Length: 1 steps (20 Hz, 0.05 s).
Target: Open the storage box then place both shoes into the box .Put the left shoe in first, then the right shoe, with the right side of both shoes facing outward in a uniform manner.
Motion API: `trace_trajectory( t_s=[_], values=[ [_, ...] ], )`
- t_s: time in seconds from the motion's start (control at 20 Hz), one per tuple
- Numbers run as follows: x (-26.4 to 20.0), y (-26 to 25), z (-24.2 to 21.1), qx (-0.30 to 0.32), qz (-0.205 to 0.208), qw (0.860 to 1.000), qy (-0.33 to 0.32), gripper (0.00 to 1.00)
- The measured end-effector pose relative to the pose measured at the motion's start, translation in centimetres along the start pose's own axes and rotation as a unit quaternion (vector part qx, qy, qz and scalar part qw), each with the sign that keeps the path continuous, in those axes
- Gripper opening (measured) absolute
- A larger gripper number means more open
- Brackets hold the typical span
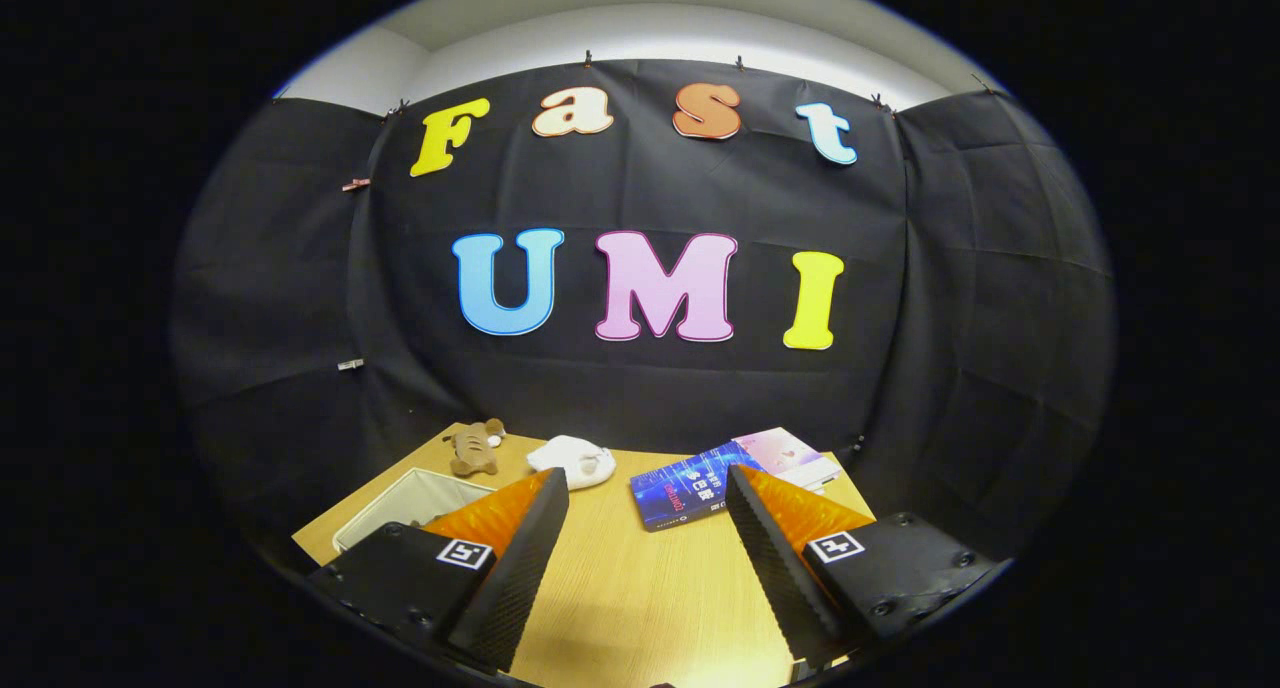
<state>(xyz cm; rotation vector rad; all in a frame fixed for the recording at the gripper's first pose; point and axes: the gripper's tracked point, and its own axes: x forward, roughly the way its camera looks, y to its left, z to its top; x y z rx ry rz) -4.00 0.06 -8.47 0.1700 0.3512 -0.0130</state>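
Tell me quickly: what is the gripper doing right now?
Gripper: open, jaws wide apart, holding nothing, bare table between them.

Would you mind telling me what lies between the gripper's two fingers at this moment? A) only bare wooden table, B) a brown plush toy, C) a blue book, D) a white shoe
A: the gripper is open, with only bare table between its fingers; the white shoe, the blue book and the brown plush toy all lie beyond the fingertips.
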Motion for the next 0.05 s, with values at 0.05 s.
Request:
trace_trajectory(
  t_s=[0.05],
  values=[
    [-0.05,-0.2,0.1,0.001,0.0,1.0,-0.001,0.98]
  ],
)
